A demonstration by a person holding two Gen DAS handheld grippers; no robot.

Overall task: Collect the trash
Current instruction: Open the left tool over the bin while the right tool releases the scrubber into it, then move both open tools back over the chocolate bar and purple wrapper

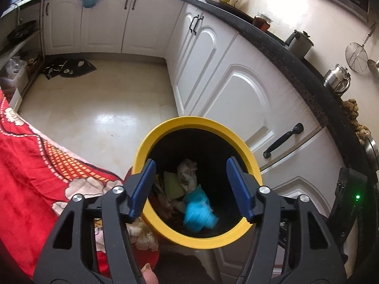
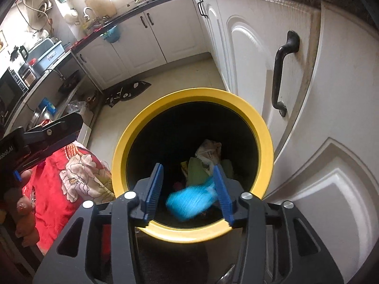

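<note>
Both grippers hang over the open mouth of a bin (image 1: pixel 142 151) with a yellow rim and a dark inside, standing on the pale kitchen floor (image 1: pixel 94 108) just beside white cabinet doors (image 1: pixel 246 99). The left gripper (image 1: pixel 190 189) has its blue fingers (image 1: pixel 142 189) spread wide, one over each side of the rim, with nothing between them. The right gripper (image 2: pixel 188 193) points down into the bin too, its fingers (image 2: pixel 154 189) moderately apart. A blue wad of trash (image 2: pixel 189 202) shows between them, blurred, and from this view I cannot tell whether the right finger touches it; in the left wrist view the same blue wad (image 1: pixel 199 209) appears low inside the bin, free of any finger. Deeper in the bin lie a crumpled white printed wrapper (image 1: pixel 188 174) and a pale green piece (image 1: pixel 173 184), against the far wall in the right wrist view. To the left of the bin is red cloth with a flower print (image 1: pixel 30 161), touching or nearly touching its outer wall. A dark mat (image 1: pixel 68 67) lies on the floor at the far corner. The black counter (image 1: pixel 284 52) above the cabinets carries a grey kettle (image 1: pixel 299 43), a jar (image 1: pixel 263 21) and a steel canister (image 1: pixel 336 77).
</note>
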